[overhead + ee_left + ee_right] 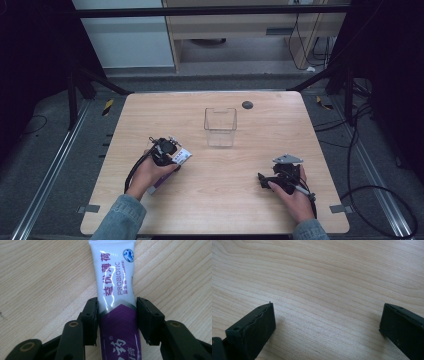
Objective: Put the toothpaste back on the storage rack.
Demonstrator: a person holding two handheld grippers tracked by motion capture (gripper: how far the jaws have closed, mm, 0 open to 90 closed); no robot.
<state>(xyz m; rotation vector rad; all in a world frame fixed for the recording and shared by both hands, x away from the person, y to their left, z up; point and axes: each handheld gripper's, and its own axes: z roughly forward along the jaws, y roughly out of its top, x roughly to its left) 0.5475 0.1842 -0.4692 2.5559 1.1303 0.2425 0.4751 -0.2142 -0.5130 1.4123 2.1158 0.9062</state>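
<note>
L hand-held gripper (117,312): pads seemingly clamping toothpaste tube (115,282) | R hand-held gripper (327,322): jaws wide, over table (324,277)

I'm seeing a glossy plastic tube (117,290), white and purple, catching glare between the matt black plastic pads (91,317) of my left claw (117,320). Beneath the tube, the worktop (37,277) is showing pale, smooth wood grain. Beyond the tube, a clear plastic box (220,127) is gleaming faintly.
</note>
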